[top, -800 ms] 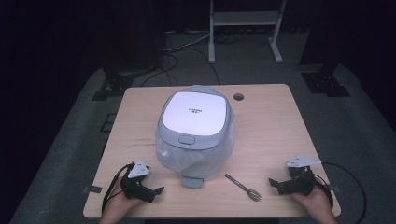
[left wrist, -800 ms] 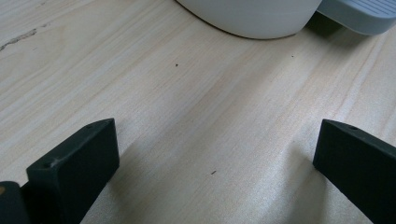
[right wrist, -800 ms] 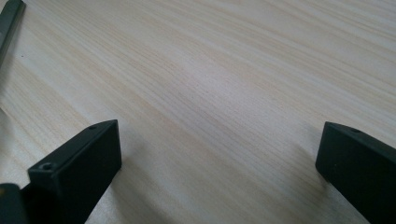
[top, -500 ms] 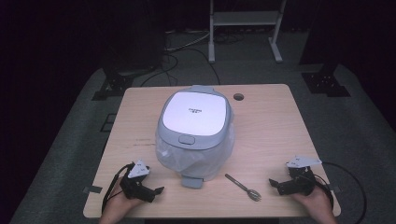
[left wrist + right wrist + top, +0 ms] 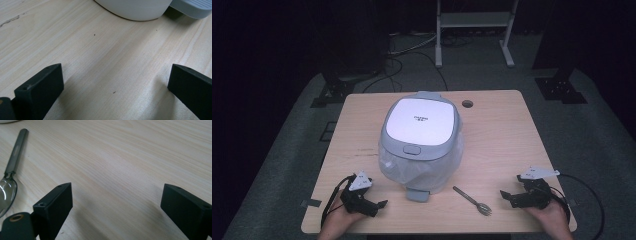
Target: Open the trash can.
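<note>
A pale wooden table (image 5: 502, 135) with a round cable hole (image 5: 467, 104) near its far edge carries a closed grey and white rice cooker (image 5: 421, 142), which stands ahead of the left gripper (image 5: 372, 206) and to its right. A metal spoon (image 5: 471, 200) lies flat between the two grippers, nearer the right gripper (image 5: 508, 198), apart from the cooker.

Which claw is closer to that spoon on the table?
Right. The right claw sits just right of the spoon; the left claw rests farther off, beyond the cooker's front.
</note>
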Available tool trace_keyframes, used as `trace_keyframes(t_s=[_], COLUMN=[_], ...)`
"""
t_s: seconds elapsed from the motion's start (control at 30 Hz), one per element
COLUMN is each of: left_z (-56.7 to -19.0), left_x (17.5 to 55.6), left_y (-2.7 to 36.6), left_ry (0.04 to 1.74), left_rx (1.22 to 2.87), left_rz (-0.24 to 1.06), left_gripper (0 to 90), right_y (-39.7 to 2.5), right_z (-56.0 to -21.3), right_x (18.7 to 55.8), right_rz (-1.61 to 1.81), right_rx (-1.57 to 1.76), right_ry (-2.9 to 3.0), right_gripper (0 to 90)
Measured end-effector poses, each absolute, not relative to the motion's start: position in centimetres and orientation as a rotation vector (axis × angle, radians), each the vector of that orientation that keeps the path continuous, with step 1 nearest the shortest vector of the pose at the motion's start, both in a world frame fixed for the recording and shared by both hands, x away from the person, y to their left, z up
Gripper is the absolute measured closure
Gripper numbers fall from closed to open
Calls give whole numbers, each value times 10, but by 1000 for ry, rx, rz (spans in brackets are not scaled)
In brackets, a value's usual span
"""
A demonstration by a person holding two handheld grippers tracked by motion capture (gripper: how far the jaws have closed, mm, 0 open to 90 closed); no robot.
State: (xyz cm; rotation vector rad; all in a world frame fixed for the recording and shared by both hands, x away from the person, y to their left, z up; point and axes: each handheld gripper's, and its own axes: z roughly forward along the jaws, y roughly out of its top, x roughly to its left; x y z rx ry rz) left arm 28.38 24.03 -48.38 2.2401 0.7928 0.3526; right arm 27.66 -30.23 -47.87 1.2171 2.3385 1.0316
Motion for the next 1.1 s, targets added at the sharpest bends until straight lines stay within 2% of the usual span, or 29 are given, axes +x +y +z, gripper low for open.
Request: trace_keyframes(t_s=[0.47,0.5,0.57,0.6,0.67,1.03,1.07,1.1], left_z=[-482,-481,-480,-477,-475,-446,-444,-440], left_x=[283,283,283,282,281,273,272,271], left_y=[241,241,242,243,243,247,247,248], left_ry=[808,807,816,808,805,765,766,765], left_rx=[2232,2236,2235,2226,2217,2108,2102,2092], left_rz=[358,358,352,341,344,352,350,347], left_gripper=[11,64,65,121,143,436,436,493], right_y=[-293,-293,-293,-293,-294,-296,-296,-296], right_z=[-473,-473,-474,-474,-474,-477,-477,-478], right_x=[271,272,272,272,272,274,274,274], right_rz=[1079,1081,1080,1079,1077,1070,1070,1067], right_rx=[1170,1170,1167,1172,1174,1184,1184,1184], right_ry=[2355,2357,2358,2359,2360,2357,2357,2356], right_gripper=[96,96,96,96,96,96,96,96])
